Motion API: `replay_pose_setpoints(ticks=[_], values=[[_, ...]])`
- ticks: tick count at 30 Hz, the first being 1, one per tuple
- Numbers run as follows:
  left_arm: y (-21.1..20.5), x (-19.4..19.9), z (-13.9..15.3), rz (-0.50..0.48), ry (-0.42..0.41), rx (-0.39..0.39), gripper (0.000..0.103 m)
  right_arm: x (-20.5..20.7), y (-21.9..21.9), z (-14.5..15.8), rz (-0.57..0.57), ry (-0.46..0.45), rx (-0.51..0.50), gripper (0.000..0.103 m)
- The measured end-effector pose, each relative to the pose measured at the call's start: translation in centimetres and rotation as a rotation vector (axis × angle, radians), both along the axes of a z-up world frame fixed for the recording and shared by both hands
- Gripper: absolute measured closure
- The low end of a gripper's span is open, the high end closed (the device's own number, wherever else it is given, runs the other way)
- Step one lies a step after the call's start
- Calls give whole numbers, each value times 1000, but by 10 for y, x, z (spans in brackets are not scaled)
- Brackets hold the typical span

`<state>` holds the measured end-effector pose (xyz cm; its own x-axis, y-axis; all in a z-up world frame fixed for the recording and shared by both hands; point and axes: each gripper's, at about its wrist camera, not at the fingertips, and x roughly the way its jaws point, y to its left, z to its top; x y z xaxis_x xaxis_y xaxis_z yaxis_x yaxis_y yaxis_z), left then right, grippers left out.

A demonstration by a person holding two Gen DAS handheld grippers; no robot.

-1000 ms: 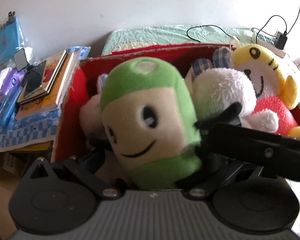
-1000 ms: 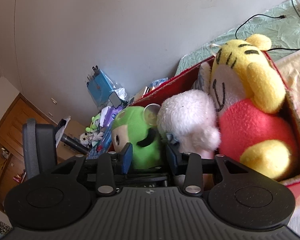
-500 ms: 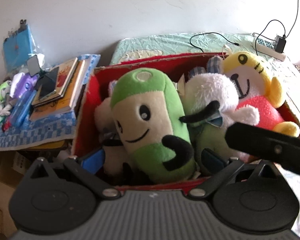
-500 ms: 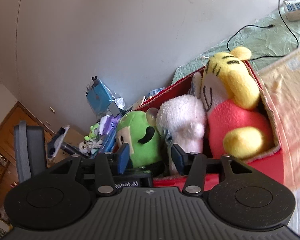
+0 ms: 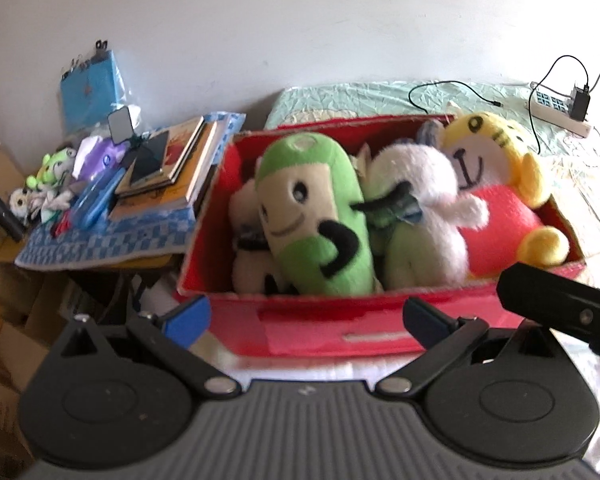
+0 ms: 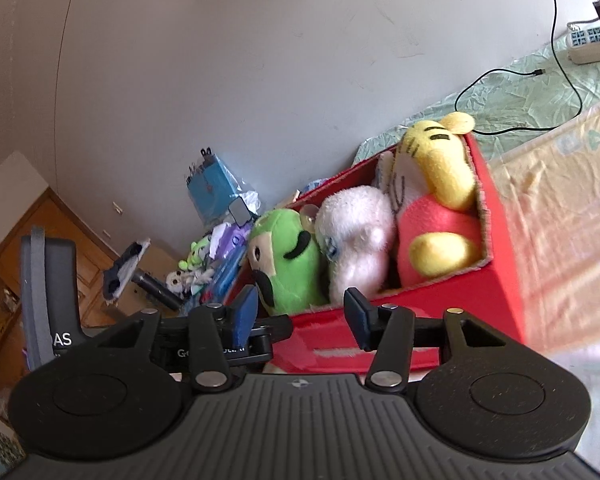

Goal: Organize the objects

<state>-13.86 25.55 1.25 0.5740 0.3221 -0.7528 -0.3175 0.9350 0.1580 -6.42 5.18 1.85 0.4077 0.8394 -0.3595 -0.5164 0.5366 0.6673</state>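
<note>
Both grippers are pulling back from the red box (image 5: 380, 320), which is now showing whole where the green plush (image 5: 316, 216) filled the left view a second ago. From the left wrist, the left gripper (image 5: 306, 322) is hanging before the box, fingers wide and holding nothing. From the right wrist, the right gripper (image 6: 300, 316) is likewise standing open and empty; the white plush (image 6: 356, 240) and yellow tiger plush (image 6: 436, 200) are sitting packed inside. Packing looks finished; next is probably finding another loose item.
</note>
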Motion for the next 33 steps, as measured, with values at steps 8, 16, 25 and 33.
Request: replay_pose_setpoints(ticks=[8, 16, 25, 33], values=[[-61, -1, -16, -47, 64, -52, 1, -8, -52, -5, -68, 18, -92, 50], [-136, 7, -24, -183, 95, -77, 1, -12, -118, -15, -218, 35, -167, 50], [-184, 11, -31, -236, 106, -76, 1, -10, -163, -24, -300, 66, -187, 50], [-169, 0, -33, -155, 105, -82, 1, -8, -148, -22, -261, 46, -237, 45]])
